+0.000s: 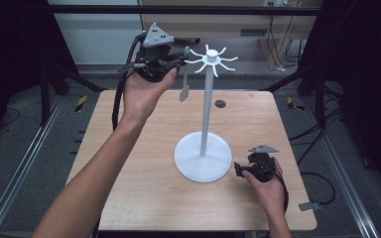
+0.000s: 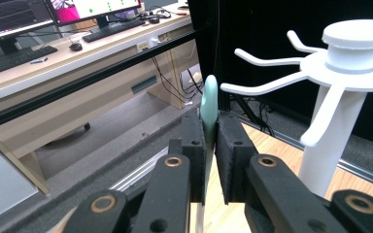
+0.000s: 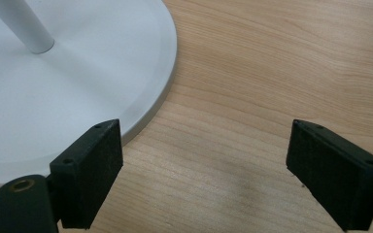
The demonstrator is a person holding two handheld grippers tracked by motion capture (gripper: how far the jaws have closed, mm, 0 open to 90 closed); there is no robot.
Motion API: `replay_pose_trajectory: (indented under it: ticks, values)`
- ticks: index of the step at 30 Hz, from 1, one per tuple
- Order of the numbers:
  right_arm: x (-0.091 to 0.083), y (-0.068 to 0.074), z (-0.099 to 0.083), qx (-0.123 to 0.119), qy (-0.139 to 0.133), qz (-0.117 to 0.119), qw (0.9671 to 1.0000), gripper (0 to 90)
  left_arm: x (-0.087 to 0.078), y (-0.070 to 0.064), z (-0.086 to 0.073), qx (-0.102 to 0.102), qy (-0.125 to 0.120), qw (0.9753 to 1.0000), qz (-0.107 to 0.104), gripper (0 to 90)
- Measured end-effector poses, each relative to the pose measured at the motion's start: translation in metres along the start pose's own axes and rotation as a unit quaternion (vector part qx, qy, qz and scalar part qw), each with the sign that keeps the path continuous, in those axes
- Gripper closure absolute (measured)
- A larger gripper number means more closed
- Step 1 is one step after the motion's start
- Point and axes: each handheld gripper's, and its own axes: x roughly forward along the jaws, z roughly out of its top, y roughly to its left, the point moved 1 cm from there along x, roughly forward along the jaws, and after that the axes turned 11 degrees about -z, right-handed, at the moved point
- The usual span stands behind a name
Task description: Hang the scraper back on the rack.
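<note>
A white hook stand (image 1: 206, 114) rises from a round white base (image 1: 202, 159) on the wooden table; its top carries several curved hooks (image 1: 212, 60). My left gripper (image 1: 178, 59) is raised beside the hooks and shut on a pale green utensil (image 1: 184, 89) that hangs down from the jaws. In the left gripper view the utensil's green handle tip (image 2: 209, 104) sticks up between the closed pads, just left of a hook arm (image 2: 262, 87). My right gripper (image 1: 238, 169) rests low on the table next to the base, open and empty (image 3: 204, 179).
The base's rim (image 3: 160, 97) lies just left of the right gripper's jaws. A small dark round mark (image 1: 220, 103) sits on the table's far side. Black frame posts and cables surround the table. A desk with monitors (image 2: 53, 14) stands beyond.
</note>
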Motion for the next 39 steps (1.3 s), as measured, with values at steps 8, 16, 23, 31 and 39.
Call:
replay_pose_trajectory:
  ticks: [8, 16, 23, 31, 39]
  values:
    - [0.0003, 0.0003, 0.0001, 0.000, 0.000, 0.001, 1.0000, 13.4, 0.0046, -0.0015, -0.0029, -0.001, -0.003, 1.0000, -0.002, 82.8]
    - [0.0007, 0.0006, -0.0003, 0.000, 0.002, 0.001, 1.0000, 13.2, 0.0038, 0.0027, -0.0059, -0.015, -0.022, 0.9996, -0.005, 82.8]
    - [0.0010, 0.0003, -0.0003, 0.000, 0.003, 0.001, 1.0000, 13.0, 0.0057, 0.0025, -0.0077, -0.018, -0.025, 0.9994, -0.015, 82.8]
    - [0.0012, -0.0001, -0.0003, 0.000, 0.003, 0.000, 1.0000, 13.0, 0.0047, 0.0003, -0.0052, -0.019, -0.039, 0.9989, -0.015, 82.8]
    - [0.0008, -0.0002, -0.0003, 0.000, 0.003, 0.000, 1.0000, 13.1, 0.0080, -0.0056, -0.0082, -0.016, -0.037, 0.9989, -0.024, 82.8]
